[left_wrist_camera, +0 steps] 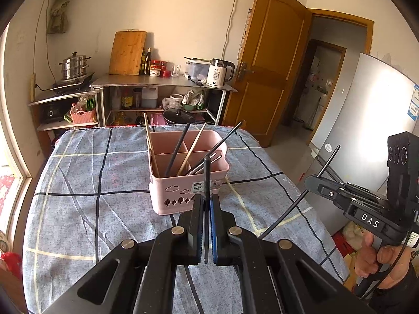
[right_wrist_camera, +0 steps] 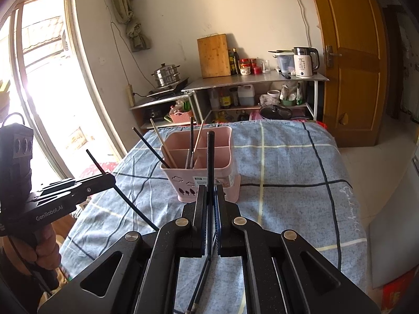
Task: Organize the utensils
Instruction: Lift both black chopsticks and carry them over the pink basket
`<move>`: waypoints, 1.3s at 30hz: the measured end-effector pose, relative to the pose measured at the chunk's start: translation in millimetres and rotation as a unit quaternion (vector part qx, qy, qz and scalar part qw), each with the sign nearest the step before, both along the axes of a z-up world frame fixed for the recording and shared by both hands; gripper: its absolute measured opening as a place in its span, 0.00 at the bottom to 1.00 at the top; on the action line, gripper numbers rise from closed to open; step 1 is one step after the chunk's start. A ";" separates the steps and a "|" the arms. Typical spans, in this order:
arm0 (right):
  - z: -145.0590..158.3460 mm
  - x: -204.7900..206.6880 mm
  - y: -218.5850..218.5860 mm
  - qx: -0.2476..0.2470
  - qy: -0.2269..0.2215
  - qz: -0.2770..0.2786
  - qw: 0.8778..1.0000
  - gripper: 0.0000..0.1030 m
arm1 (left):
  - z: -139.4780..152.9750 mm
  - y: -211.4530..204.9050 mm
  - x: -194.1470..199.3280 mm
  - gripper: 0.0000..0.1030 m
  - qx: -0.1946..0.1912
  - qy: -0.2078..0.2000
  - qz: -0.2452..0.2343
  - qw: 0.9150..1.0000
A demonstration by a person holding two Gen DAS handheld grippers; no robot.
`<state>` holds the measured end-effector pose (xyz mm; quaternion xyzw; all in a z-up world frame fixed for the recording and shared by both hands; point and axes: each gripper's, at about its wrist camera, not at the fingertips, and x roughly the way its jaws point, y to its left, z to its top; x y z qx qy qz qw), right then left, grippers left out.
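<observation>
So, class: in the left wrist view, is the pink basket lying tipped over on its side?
No, the pink basket stands upright on the checked cloth, chopsticks leaning out of its open top.

Pink basket (left_wrist_camera: 188,183), blue checked cloth (left_wrist_camera: 86,183)

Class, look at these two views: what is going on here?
A person holds a gripper in each hand above a table. The left gripper is shut on a black chopstick, and the right gripper on another. Ahead on the checked cloth stands a pink basket already holding several chopsticks.
</observation>
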<state>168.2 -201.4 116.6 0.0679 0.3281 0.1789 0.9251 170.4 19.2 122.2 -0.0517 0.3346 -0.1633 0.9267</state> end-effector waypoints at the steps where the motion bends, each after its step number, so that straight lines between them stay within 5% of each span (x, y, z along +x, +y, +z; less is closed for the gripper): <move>1: 1.1 -0.8 1.0 -0.001 -0.001 0.002 1.000 0.05 | 1.4 0.2 -0.7 0.04 0.001 -0.001 -0.001 1.000; 27: 71.7 67.9 48.5 0.019 -0.077 0.031 0.996 0.05 | 103.1 41.8 77.0 0.04 0.033 -0.078 0.039 0.996; 39: 56.9 105.9 56.3 0.025 -0.076 0.013 0.997 0.05 | 74.1 31.9 121.5 0.04 0.040 -0.061 0.031 0.997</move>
